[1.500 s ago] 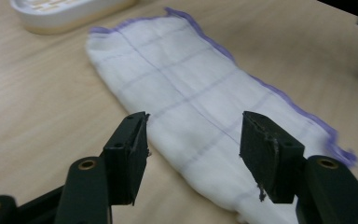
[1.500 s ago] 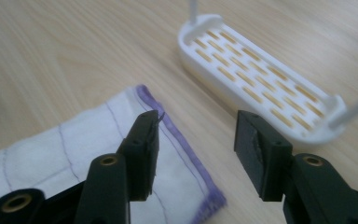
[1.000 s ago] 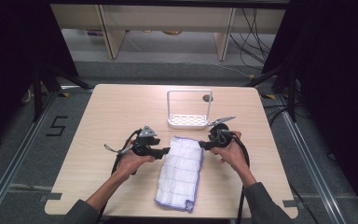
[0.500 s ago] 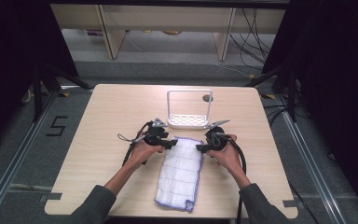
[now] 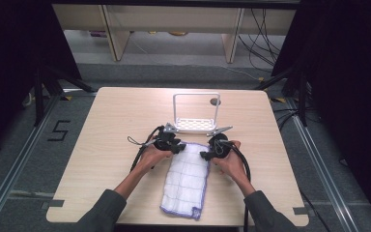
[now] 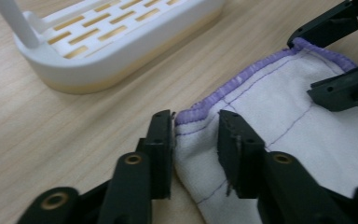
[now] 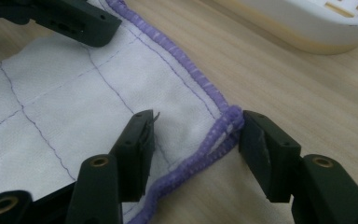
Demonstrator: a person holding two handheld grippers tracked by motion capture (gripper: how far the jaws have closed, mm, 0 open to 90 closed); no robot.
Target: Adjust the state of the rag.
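Observation:
A white quilted cloth with a purple hem lies flat on the wooden table, long side running toward the person. My left gripper sits at its far left corner. In the left gripper view the gripper has just been closing, with the cloth corner between its jaws and a gap still left. My right gripper is at the far right corner. Seen in its own view, that gripper has also just been closing, and its jaws straddle the hemmed corner of the cloth without pinching it.
A white slotted rack with an upright frame stands just beyond the cloth, close to both grippers; its base shows in the left gripper view, its edge in the right. Bare tabletop lies left and right. Shelving and cables sit beyond the table.
The left hand has slid right and forward from the cloth's left edge to its far left corner, and its jaws have narrowed. The right hand has stayed at the far right corner.

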